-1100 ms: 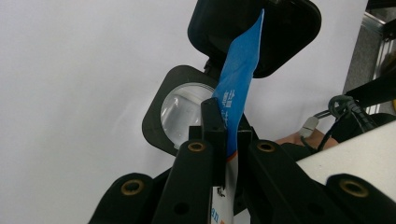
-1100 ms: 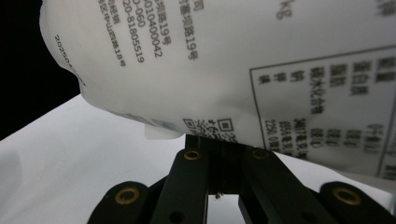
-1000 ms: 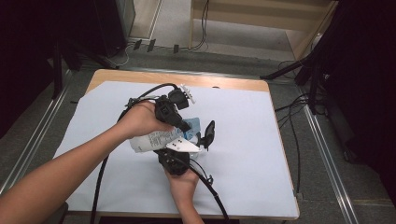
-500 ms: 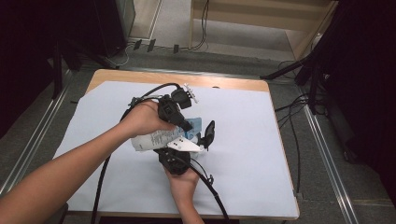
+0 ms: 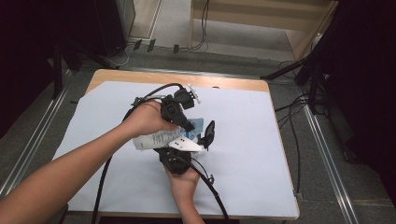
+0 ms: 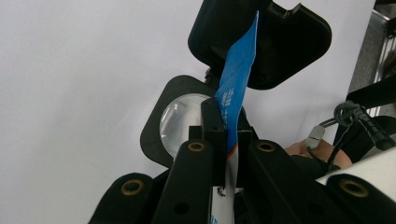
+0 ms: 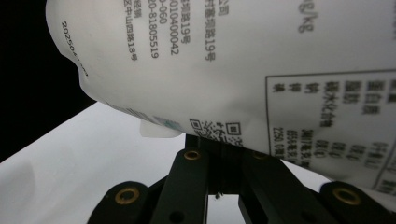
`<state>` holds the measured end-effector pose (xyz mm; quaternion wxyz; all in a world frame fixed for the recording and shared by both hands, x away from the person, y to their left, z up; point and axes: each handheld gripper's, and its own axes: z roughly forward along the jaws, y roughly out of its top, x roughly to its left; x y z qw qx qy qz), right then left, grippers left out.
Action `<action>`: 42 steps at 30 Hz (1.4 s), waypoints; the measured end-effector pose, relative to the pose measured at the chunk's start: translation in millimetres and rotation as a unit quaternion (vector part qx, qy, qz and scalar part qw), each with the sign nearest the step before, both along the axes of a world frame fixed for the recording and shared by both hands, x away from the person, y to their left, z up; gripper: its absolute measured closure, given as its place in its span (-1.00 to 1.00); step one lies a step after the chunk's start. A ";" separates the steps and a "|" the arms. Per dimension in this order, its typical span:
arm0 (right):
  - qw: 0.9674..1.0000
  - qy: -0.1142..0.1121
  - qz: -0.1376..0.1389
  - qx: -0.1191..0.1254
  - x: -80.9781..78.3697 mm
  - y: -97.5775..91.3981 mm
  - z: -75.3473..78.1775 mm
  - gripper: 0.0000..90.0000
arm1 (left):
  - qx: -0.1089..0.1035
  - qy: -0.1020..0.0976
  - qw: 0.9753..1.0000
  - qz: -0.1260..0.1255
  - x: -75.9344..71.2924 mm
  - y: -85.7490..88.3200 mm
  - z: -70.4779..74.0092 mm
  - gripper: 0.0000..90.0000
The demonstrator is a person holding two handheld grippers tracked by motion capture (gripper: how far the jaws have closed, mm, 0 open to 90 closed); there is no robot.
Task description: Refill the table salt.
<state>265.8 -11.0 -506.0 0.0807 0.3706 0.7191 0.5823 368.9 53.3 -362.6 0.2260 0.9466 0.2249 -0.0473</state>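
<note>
My left tongs [image 6: 223, 140] and right tongs [image 7: 224, 154] both pinch the pouch [image 5: 161, 137] above the white sheet [image 5: 261, 140], its blue edge [image 6: 236, 93] and print [image 7: 299, 60] clear only up close, grey floor [image 5: 327, 154] around.

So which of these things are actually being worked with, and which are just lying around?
In use:
- white printed packet, blue at one end
- left gripper, clamped on the blue end
- right gripper, clamped on the packet's white edge

Just lying about:
- white sheet covering the table
- cables on the floor
</note>
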 end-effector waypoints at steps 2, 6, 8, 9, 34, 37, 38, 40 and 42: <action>1.000 0.000 -0.001 0.001 0.1 -0.1 0.2 1.00 | 0.002 -0.002 1.000 0.001 0.4 -0.8 0.2 1.00; 1.000 0.002 -0.002 0.004 0.3 -0.9 1.0 1.00 | 0.000 -0.003 1.000 0.000 0.8 -1.9 0.6 1.00; 1.000 0.001 -0.002 0.004 0.6 -1.3 1.0 1.00 | -0.001 -0.003 1.000 0.001 0.9 -2.0 0.7 1.00; 1.000 0.000 -0.003 0.004 0.7 -1.4 1.0 1.00 | -0.001 -0.003 1.000 0.002 0.9 -2.0 0.6 1.00; 1.000 -0.001 -0.005 0.002 0.8 -2.0 1.7 1.00 | 0.001 0.000 1.000 0.007 2.0 -3.8 0.1 1.00; 1.000 -0.001 -0.004 0.001 0.8 -2.0 1.9 1.00 | 0.004 0.002 1.000 0.005 2.6 -4.7 -0.4 1.00; 1.000 -0.001 -0.005 0.000 0.7 -1.9 2.0 1.00 | 0.005 0.002 1.000 0.005 2.7 -5.0 -0.7 1.00; 1.000 -0.001 -0.005 0.000 0.9 -1.8 2.1 1.00 | 0.007 0.003 1.000 0.005 3.1 -5.3 -0.8 1.00; 1.000 0.000 -0.006 0.000 0.8 -1.7 2.3 1.00 | 0.008 0.004 1.000 0.006 3.6 -5.3 -0.6 1.00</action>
